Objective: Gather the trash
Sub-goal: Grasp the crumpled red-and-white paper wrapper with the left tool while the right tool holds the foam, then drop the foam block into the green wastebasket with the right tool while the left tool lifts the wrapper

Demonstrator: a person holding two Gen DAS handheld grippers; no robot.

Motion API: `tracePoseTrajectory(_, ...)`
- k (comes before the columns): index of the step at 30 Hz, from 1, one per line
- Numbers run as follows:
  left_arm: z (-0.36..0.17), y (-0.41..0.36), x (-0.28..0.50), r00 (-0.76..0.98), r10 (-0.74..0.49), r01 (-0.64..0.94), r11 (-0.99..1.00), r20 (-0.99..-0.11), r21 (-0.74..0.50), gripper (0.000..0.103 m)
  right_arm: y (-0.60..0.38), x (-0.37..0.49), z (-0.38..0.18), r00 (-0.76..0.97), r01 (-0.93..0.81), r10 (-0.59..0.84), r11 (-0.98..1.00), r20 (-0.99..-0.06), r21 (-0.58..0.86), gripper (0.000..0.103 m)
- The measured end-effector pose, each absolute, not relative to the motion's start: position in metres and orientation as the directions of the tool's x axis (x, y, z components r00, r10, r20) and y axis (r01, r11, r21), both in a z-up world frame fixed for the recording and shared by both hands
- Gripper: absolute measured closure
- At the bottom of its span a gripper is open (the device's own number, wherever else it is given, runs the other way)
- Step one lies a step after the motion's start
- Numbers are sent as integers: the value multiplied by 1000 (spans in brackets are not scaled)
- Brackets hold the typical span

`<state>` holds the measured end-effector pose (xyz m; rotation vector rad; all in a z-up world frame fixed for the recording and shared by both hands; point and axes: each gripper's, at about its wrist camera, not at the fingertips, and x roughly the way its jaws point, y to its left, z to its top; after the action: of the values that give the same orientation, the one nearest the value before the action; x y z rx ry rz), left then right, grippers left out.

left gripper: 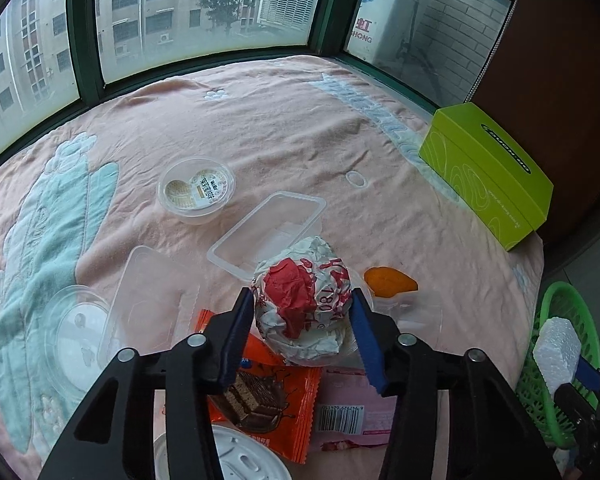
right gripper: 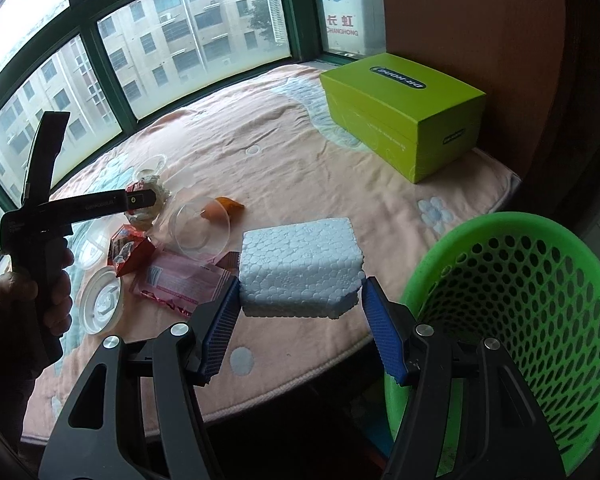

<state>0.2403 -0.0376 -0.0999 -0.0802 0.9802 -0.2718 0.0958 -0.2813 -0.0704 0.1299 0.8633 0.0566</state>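
Outside the window, a white sign (right gripper: 342,26) carries red Chinese characters "长虹" above "CHANGHONG". The lime-green cardboard box (right gripper: 404,112) bears a black oval label (right gripper: 397,75) reading "DR·HONG", seen upside down. The crumpled red-and-white paper wrapper (left gripper: 304,300) shows "180". The pink plastic packet (left gripper: 352,416) carries a barcode with digits too small to read.

Soft, flat daylight enters through the window (left gripper: 204,12); shadows faint. Fisheye bends the frame edges, corners dark. Focus sharp, no blur.
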Motion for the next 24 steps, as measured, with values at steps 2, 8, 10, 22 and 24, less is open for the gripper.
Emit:
tracePoseTrajectory(2,-96,-38,237,535,-264,192,963,-803,-189,61,-283,93,-69,654,6,101,990,-750,139,41)
tracePoseTrajectory(8,-75,-35,221,587,-246,196,967,-772,-160,62,-289,82,-62,670,21,94,989,-736,145,41)
tracePoseTrajectory(10,-64,-34,216,601,-246,195,968,-760,-159,62,-293,78,-60,677,28,89,989,-730,146,41)
tracePoseTrajectory(22,-16,-68,172,626,-351,298,933,-696,-202,62,-329,47,-54,693,131,-14,986,-721,107,41)
tracePoseTrajectory(24,-13,-80,166,620,-372,322,924,-691,-207,62,-336,41,-55,689,154,-36,983,-724,98,41)
